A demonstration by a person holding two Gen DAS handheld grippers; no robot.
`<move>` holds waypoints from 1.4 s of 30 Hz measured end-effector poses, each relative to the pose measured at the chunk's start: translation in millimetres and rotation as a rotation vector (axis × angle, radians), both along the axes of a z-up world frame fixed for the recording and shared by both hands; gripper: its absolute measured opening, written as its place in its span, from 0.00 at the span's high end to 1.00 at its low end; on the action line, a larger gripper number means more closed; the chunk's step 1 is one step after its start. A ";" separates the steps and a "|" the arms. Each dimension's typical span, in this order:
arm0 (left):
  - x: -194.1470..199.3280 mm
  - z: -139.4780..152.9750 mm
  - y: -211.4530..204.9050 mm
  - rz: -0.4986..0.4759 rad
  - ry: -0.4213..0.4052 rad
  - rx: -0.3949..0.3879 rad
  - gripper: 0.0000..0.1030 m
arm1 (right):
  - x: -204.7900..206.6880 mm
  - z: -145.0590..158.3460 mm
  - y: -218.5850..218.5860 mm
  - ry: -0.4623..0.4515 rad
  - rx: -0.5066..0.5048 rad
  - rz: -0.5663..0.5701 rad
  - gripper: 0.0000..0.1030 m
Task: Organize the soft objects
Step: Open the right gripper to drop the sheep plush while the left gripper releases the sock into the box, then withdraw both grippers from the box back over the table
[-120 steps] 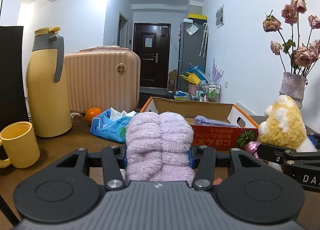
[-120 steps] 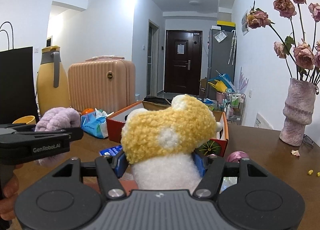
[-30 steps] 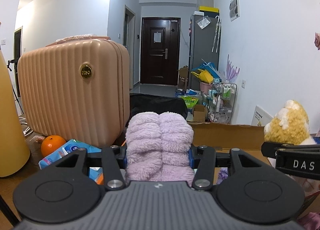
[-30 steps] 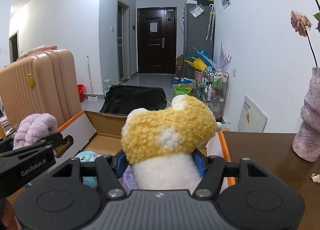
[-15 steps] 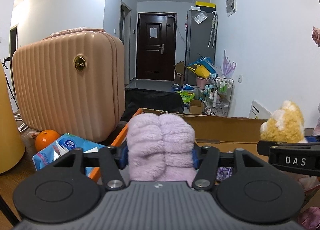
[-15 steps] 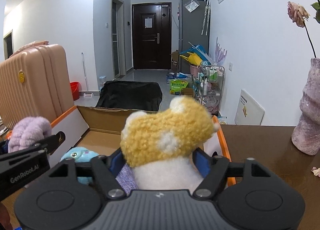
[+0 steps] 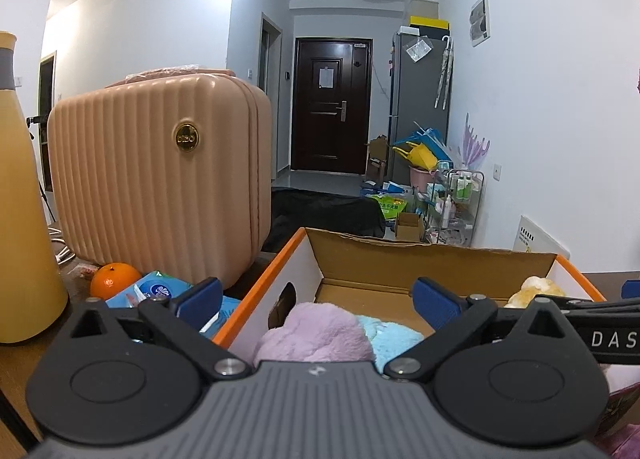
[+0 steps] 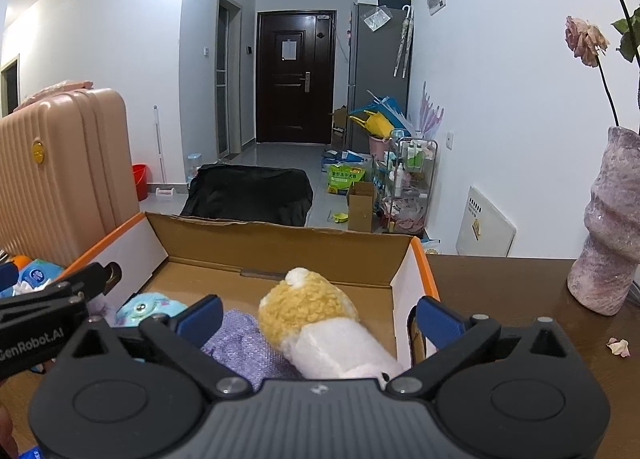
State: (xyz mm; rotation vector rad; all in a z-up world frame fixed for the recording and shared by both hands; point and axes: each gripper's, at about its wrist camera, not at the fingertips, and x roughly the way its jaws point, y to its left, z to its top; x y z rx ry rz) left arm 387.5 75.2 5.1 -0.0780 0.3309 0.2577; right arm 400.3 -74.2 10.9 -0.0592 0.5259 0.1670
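Observation:
Both grippers hang open over an orange-rimmed cardboard box (image 7: 276, 259), which also shows in the right wrist view (image 8: 420, 255). My left gripper (image 7: 316, 299) is open above a fluffy lilac plush (image 7: 316, 335) that lies in the box next to a light blue plush (image 7: 394, 335). My right gripper (image 8: 318, 317) is open above a yellow-and-white plush (image 8: 316, 315) that lies in the box on a purple cloth (image 8: 244, 343). The blue plush (image 8: 150, 309) also shows at the box's left in that view. Each gripper's arm shows at the edge of the other's view.
A pink ribbed suitcase (image 7: 160, 187) stands left of the box, with an orange (image 7: 114, 279) and a blue tissue pack (image 7: 160, 291) before it. A yellow thermos (image 7: 20, 199) is at far left. A lilac vase (image 8: 612, 227) with dried roses stands on the brown table (image 8: 500, 283) at right.
Both grippers have opened over the box. The lilac plush and the yellow plush have dropped out of the jaws and now lie inside the box.

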 end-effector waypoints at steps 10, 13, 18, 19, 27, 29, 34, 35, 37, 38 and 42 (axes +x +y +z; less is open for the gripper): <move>-7.3 1.6 -0.5 -0.004 -0.011 -0.001 0.00 | -10.5 2.0 -2.3 -0.017 -0.012 -0.004 0.00; -10.7 2.1 -0.8 -0.008 -0.014 -0.004 0.00 | -12.1 2.8 -3.4 -0.017 -0.013 -0.005 0.00; -18.3 3.5 -4.3 -0.019 -0.022 0.007 0.00 | -19.8 3.2 -7.7 -0.021 -0.016 -0.009 0.00; -20.0 3.7 -4.6 -0.021 -0.024 0.009 0.00 | -21.7 3.1 -8.6 -0.021 -0.016 -0.009 0.00; -36.2 4.5 -5.3 -0.035 -0.032 0.024 0.00 | -35.8 3.2 -17.2 -0.025 -0.019 -0.007 0.00; -41.0 3.9 -5.6 -0.037 -0.030 0.029 0.00 | -42.3 2.4 -18.1 -0.026 -0.023 -0.005 0.00; -55.1 3.4 -5.7 -0.044 -0.026 0.032 0.00 | -61.6 0.9 -23.7 -0.030 -0.034 0.002 0.00; -57.4 3.1 -5.5 -0.045 -0.025 0.033 0.00 | -65.1 0.6 -24.7 -0.031 -0.036 0.004 0.00; -62.6 2.9 -5.1 -0.046 -0.023 0.033 0.00 | -72.0 0.3 -26.8 -0.034 -0.039 0.005 0.00; -65.4 2.9 -4.9 -0.047 -0.023 0.033 0.00 | -75.4 0.1 -27.9 -0.035 -0.040 0.006 0.00; -75.9 2.0 -3.0 -0.052 -0.021 0.028 0.00 | -84.7 -1.0 -30.2 -0.039 -0.039 0.006 0.00</move>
